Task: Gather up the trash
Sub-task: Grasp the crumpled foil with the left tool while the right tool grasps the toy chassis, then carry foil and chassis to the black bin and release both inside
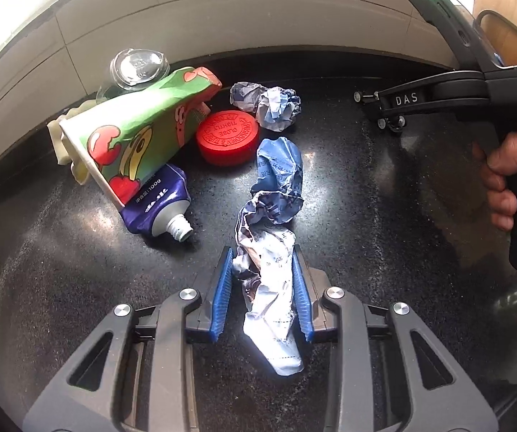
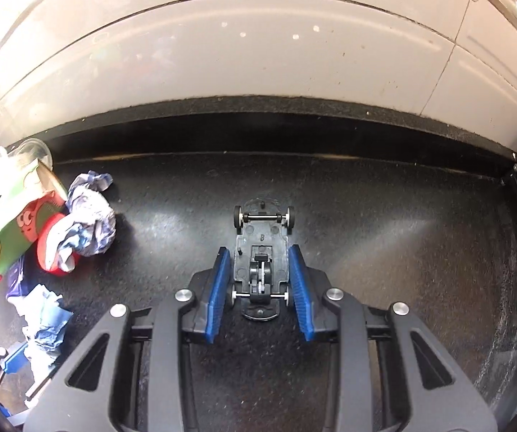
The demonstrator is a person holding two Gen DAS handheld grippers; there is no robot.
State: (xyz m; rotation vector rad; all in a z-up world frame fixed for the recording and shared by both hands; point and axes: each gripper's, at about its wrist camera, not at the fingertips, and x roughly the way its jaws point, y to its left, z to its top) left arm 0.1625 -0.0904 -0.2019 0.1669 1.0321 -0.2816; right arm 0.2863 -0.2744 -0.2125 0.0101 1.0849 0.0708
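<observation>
Paper first: the left gripper (image 1: 262, 288) has its blue pads pinching the near end of a long crumpled wrapper (image 1: 269, 252), most of which trails out beyond the jaws on the dark counter (image 1: 384, 216). The right gripper (image 2: 260, 288) pinches a small toy car chassis (image 2: 261, 252) across its rear half, its front axle sticking out ahead. I'd lift both straight up and slowly, since the wrapper looks likely to slip.

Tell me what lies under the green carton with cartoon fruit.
The green carton leans on a purple tube, whose open neck sticks out. A clear cup shows behind its top end. The rest of the tube and the counter below are covered.
</observation>
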